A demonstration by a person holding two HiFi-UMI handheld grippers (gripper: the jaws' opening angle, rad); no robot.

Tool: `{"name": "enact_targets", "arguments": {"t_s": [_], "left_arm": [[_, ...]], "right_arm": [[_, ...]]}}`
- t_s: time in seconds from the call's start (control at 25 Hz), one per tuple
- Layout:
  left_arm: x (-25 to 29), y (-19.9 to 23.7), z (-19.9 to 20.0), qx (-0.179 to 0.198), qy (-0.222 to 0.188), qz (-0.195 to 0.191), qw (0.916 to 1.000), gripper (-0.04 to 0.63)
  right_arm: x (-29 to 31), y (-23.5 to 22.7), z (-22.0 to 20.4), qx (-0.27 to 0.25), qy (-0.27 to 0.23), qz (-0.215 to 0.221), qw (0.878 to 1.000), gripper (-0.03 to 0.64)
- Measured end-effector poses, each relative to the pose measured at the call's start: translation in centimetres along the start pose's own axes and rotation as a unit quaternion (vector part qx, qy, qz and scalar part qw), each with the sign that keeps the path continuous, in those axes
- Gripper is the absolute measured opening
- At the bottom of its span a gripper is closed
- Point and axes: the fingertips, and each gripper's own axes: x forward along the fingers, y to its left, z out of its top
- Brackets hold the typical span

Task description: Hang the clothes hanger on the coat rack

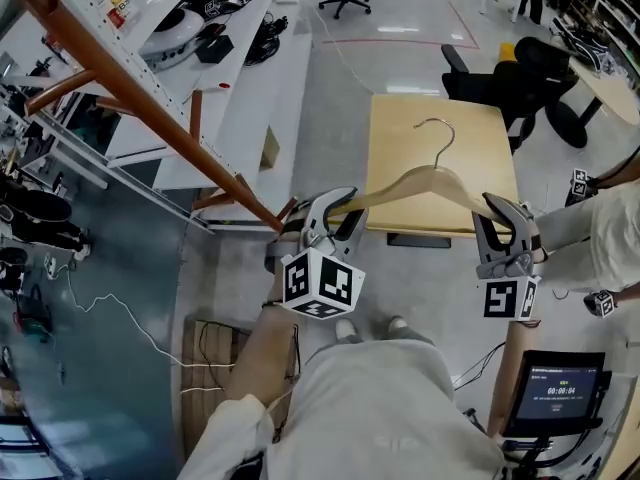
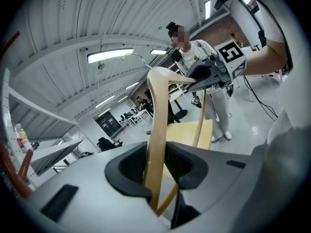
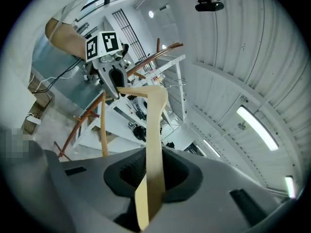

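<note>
A light wooden clothes hanger [image 1: 430,180] with a metal hook [image 1: 440,128] hangs level in the air between my two grippers, hook pointing away from me. My left gripper [image 1: 335,213] is shut on the hanger's left arm [image 2: 158,125], the wood running up between its black pads. My right gripper [image 1: 500,223] is shut on the right arm [image 3: 154,135]. Each gripper view shows the other gripper at the far end of the hanger. The coat rack [image 1: 150,98], made of reddish-brown wooden poles, slants across the upper left, just left of my left gripper.
A pale yellow table [image 1: 400,138] stands below and beyond the hanger. A white workbench [image 1: 250,78] with gear on it runs behind the rack. Black office chairs [image 1: 530,78] sit at the upper right. A screen on a stand [image 1: 555,388] is at the lower right, and a cardboard box [image 1: 220,353] at the lower left.
</note>
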Motion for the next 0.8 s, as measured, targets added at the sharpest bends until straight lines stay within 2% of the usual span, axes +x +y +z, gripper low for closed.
{"name": "enact_targets", "arguments": {"t_s": [0.24, 0.48, 0.64, 0.8], "left_arm": [[-3.4, 3.4, -2.7, -0.03, 0.045, 0.058, 0.9968, 0.107], [-7.9, 7.0, -5.9, -0.061, 0.094, 0.124, 0.9859, 0.106], [-11.6, 9.5, -7.7, -0.071, 0.122, 0.171, 0.9752, 0.104], [-15.8, 13.0, -9.0, -0.078, 0.151, 0.233, 0.9576, 0.104]], "right_arm": [[4.3, 0.8, 4.2, -0.014, -0.07, 0.042, 0.997, 0.081], [8.8, 2.5, 9.9, -0.031, -0.146, 0.088, 0.985, 0.08], [11.2, 3.7, 14.6, -0.038, -0.199, 0.113, 0.973, 0.08], [14.0, 4.4, 20.3, -0.043, -0.261, 0.133, 0.955, 0.08]]}}
